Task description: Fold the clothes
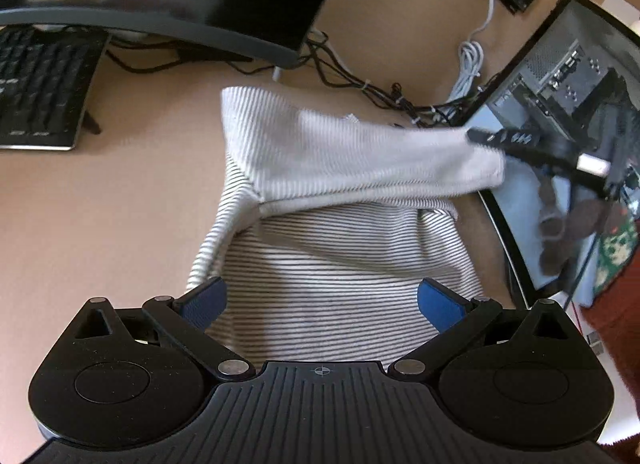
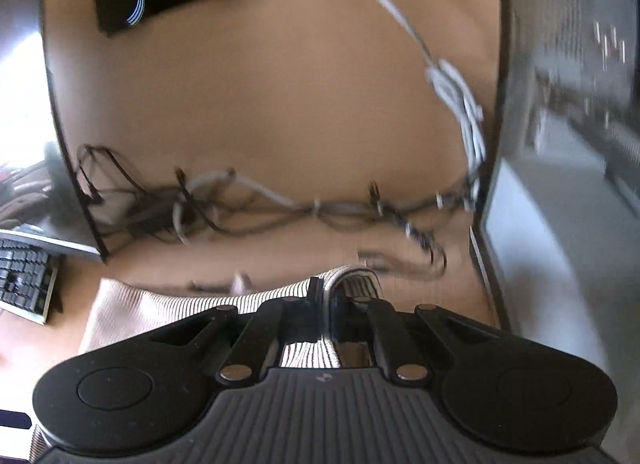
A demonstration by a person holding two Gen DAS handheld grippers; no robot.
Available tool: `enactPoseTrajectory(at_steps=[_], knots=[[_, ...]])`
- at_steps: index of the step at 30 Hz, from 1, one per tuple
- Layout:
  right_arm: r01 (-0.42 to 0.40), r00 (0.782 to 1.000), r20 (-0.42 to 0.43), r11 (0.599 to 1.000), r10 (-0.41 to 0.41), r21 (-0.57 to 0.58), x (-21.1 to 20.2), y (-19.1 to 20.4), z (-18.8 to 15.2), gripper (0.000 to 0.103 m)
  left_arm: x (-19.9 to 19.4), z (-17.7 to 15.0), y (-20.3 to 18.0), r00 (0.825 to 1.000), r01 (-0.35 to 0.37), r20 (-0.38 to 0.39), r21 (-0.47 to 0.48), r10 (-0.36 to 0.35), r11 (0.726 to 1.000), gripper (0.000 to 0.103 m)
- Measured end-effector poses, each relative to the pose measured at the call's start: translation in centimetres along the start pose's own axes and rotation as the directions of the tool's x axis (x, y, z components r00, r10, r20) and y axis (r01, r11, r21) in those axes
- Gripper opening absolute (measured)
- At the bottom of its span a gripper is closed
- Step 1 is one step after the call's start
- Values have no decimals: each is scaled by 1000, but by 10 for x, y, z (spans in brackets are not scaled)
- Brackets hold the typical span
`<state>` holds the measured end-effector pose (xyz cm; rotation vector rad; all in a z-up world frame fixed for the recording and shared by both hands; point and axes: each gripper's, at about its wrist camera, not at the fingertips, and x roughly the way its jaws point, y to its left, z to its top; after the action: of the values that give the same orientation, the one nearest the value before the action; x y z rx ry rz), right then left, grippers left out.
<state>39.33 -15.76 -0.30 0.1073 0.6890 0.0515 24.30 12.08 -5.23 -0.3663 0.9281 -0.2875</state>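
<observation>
Striped garment spread on the tabletop between a keyboard at the left edge and a computer case at the right. Left hand-held gripper, jaws spread, hovers over the garment's near part and grips nothing. Right hand-held gripper, pressed together on a raised edge of the cloth, holds one flap turned over the body, its paler underside showing. Step in hand, by judgement: a fold across the garment. Next move calls for laying that flap flat and square.
</observation>
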Motion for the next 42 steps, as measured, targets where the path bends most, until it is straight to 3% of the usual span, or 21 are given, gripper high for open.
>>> enactPoseTrajectory(at_steps=[6, 9, 13, 15, 17, 22, 24, 25, 26, 27, 30, 34, 39, 42], knots=[[22, 996, -87, 1000, -21, 10, 42, -6, -32, 6, 16, 17, -23, 1000, -19, 20, 105, 17, 994, 103], [22, 994, -106, 999, -20, 24, 47, -10, -38, 15, 32, 41, -31, 998, 1, 56, 118, -8, 993, 103], [40, 997, -69, 999, -42, -31, 29, -7, -33, 45, 54, 73, -41, 994, 27, 104, 135, -41, 990, 103], [12, 1000, -23, 998, -14, -54, 16, -5, -29, 54, 72, 85, -40, 995, 40, 89, 107, -49, 993, 103], [-17, 1000, -8, 998, 17, -62, 11, -4, -26, 72, 89, 90, -34, 998, 19, 62, 79, -24, 997, 103], [-31, 994, -108, 999, 35, 42, 38, -17, -34, 71, 105, 87, -18, 998, -45, 56, 57, 42, 997, 103], [-45, 991, -118, 994, 57, 101, 42, -22, -37, 47, 102, 85, -14, 996, -73, 66, 81, 67, 994, 103], [-49, 992, -108, 994, 60, 100, 41, -20, -36, 27, 102, 85, -12, 994, -91, 67, 96, 85, 991, 103], [-43, 995, -86, 997, 48, 63, 36, -14, -31, 11, 99, 85, -7, 991, -117, 73, 102, 110, 988, 103], [-35, 997, -63, 999, 37, 25, 30, -7, -27, 3, 96, 87, 1, 984, -163, 86, 95, 155, 982, 103], [-56, 998, 17, 998, 56, -27, 14, 4, -10, 3, 93, 96, 23, 967, -233, 111, 14, 230, 972, 103], [-86, 991, 101, 994, 93, -65, -1, 14, 9, 3, 76, 101, 32, 975, -167, 140, -62, 174, 984, 103], [-10, 997, -82, 999, 14, 44, 50, -10, -33, 6, 76, 93, 11, 989, -56, 138, -11, 57, 998, 103], [1, 997, -74, 998, 3, 64, 48, -16, -46, 15, 84, 89, 2, 992, -13, 122, 13, 11, 1000, 103]])
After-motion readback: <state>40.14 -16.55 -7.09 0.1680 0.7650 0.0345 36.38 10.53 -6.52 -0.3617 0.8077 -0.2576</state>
